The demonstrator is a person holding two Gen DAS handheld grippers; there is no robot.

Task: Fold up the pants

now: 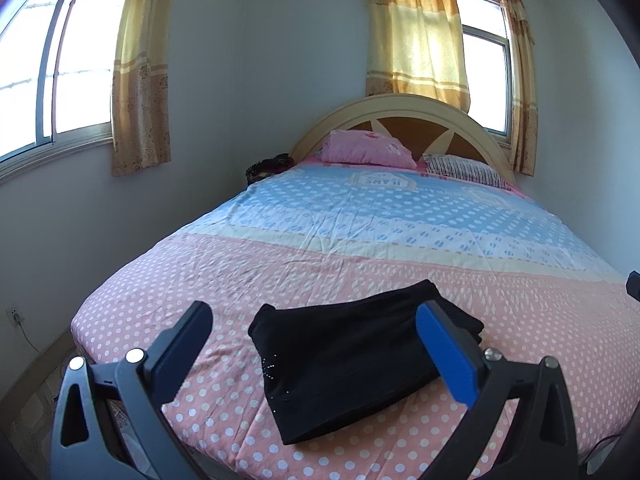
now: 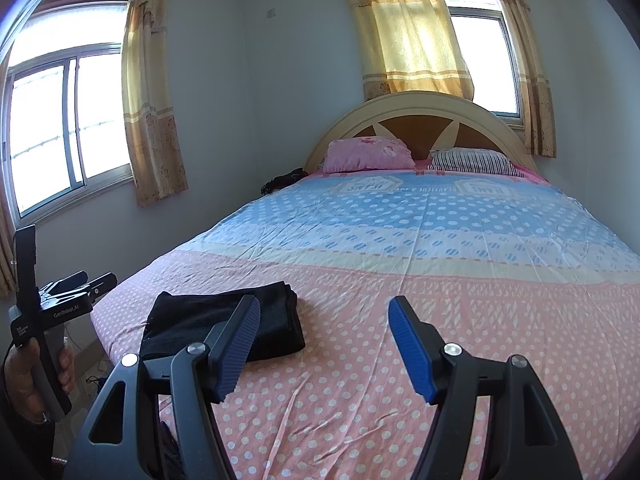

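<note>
Black pants, folded into a thick rectangle, lie flat on the pink dotted sheet near the bed's foot, toward its left side. My left gripper hovers over their near side, open, its blue pads wide apart and off the cloth. In the right wrist view the pants lie left of my right gripper. That gripper is open over bare sheet and holds nothing. At that view's left edge a hand holds the left gripper beside the bed.
The bed fills the room's middle, pink at the near end and blue farther back. A pink pillow and a striped pillow lean at the arched headboard. A dark bundle sits at the far left corner. Curtained windows line both walls.
</note>
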